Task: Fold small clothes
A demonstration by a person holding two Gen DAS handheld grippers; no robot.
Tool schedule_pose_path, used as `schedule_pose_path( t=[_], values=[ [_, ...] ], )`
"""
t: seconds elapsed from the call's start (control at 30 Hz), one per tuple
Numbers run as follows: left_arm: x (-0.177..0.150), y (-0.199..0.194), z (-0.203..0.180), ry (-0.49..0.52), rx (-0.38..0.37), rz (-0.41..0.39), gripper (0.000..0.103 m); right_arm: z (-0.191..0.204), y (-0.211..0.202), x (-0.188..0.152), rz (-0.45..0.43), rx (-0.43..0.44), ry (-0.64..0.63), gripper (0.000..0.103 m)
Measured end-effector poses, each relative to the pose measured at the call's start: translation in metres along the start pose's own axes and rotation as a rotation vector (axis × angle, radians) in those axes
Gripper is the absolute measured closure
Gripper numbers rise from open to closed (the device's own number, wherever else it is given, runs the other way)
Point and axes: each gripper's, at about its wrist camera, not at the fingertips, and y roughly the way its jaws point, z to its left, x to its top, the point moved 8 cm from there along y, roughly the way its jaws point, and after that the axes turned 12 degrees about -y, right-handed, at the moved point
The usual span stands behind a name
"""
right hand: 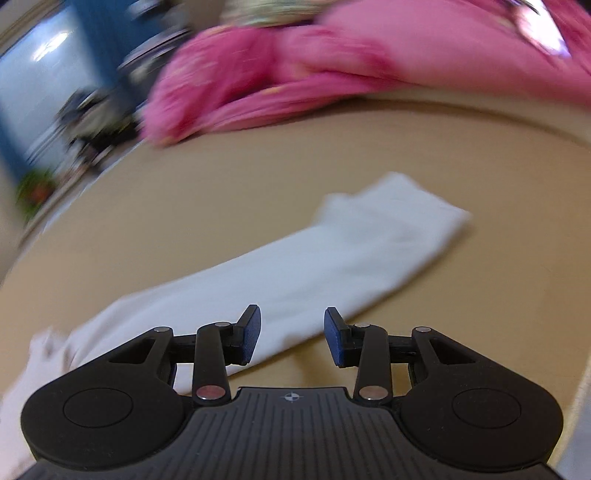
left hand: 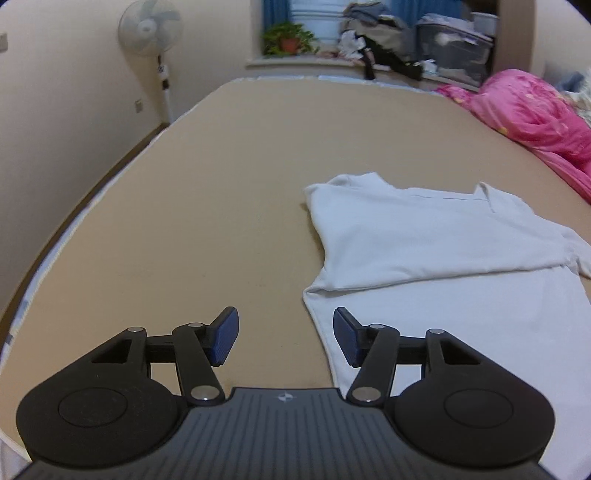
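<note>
T-shirt (left hand: 436, 258), white, lies partly folded on tan bed surface (left hand: 221, 206), right of centre in left wrist view, top portion doubled over lower body. Left gripper (left hand: 285, 334) spread, nothing betw. pads; right pad over shirt's near left edge, contact unclear. Right gripper (right hand: 291, 338) also spread, empty, above shirt's (right hand: 314, 258) near edge; view blurred. Pink quilt (left hand: 535, 110) far right. Pedestal fan (left hand: 151, 31) far left, potted plant (left hand: 288, 38) on sill.

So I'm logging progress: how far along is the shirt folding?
One fold looks done: the white shirt has a side lying over its body on the tan bed. Nothing is in hand; the left hand-held gripper and right hand-held gripper are open and empty. Remaining folds are left.
</note>
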Motion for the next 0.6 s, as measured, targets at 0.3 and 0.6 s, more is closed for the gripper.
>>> schedule_pose_path(
  t=[0.3, 0.6],
  values=[
    [0.003, 0.027, -0.001, 0.021, 0.017, 0.022, 0.04, -0.104, 0.032, 0.0, -0.103, 0.016, 0.458, 0.064],
    [0.009, 0.031, -0.004, 0.025, 0.019, 0.011, 0.04, -0.102, 0.046, 0.013, -0.181, -0.081, 0.484, 0.099]
  ],
)
